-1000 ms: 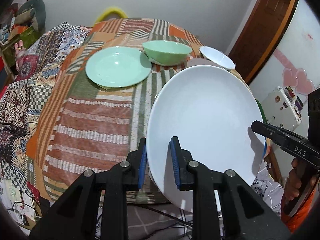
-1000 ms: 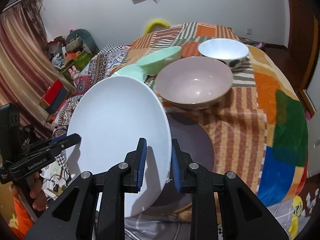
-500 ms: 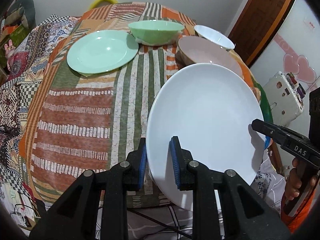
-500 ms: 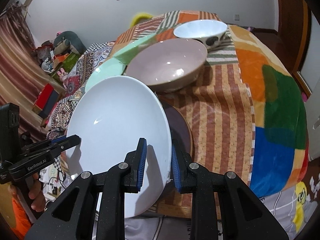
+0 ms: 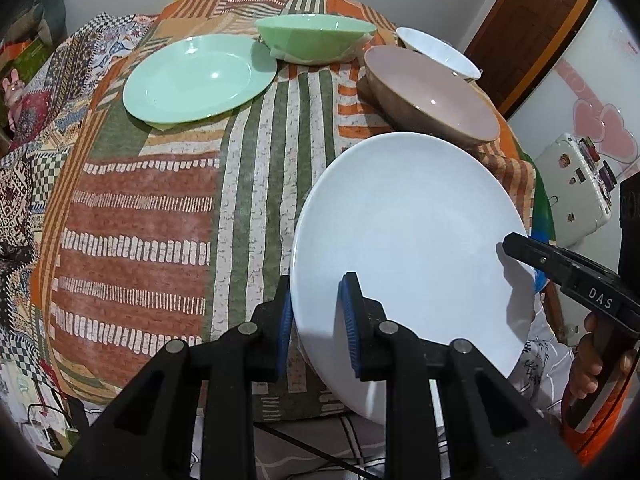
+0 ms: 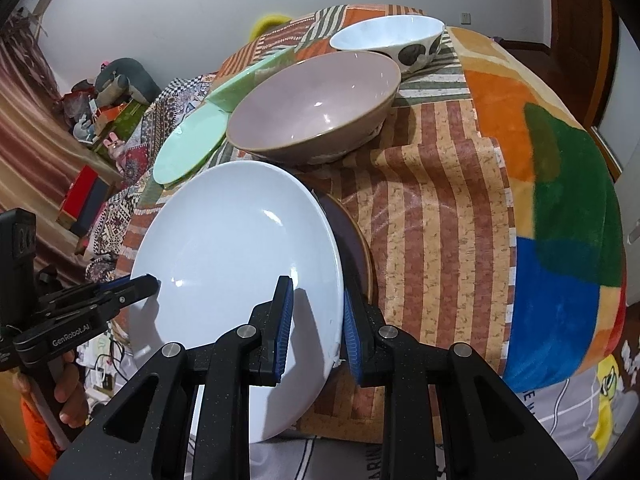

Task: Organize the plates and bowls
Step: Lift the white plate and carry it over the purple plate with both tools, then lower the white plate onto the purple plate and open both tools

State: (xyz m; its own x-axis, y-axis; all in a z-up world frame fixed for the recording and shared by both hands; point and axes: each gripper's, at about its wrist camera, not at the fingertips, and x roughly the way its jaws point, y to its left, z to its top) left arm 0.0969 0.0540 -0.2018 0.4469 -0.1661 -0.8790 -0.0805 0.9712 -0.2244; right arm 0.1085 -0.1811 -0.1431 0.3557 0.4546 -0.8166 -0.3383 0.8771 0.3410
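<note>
So the green plate [image 5: 198,78] and green bowl [image 5: 316,38] sat far left on the worktop [image 5: 152,208], with the pink bowl [image 5: 432,92] and white bowl [image 5: 438,52] far right. The white plate [image 5: 408,256] was tilted over the near right edge, left hand-held gripper [image 5: 314,320] and right hand-held gripper [image 6: 316,326] each pinching its rim. Compared with a second before it had come lower, right above a dark plate [image 6: 352,248], so I'd guess stacking was about to happen.

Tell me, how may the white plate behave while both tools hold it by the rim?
The white plate looks stiff, so it should not bend. Its glossy surface may slip between the pads. Held tilted by the left tool and right tool, it could crack if dropped.
</note>
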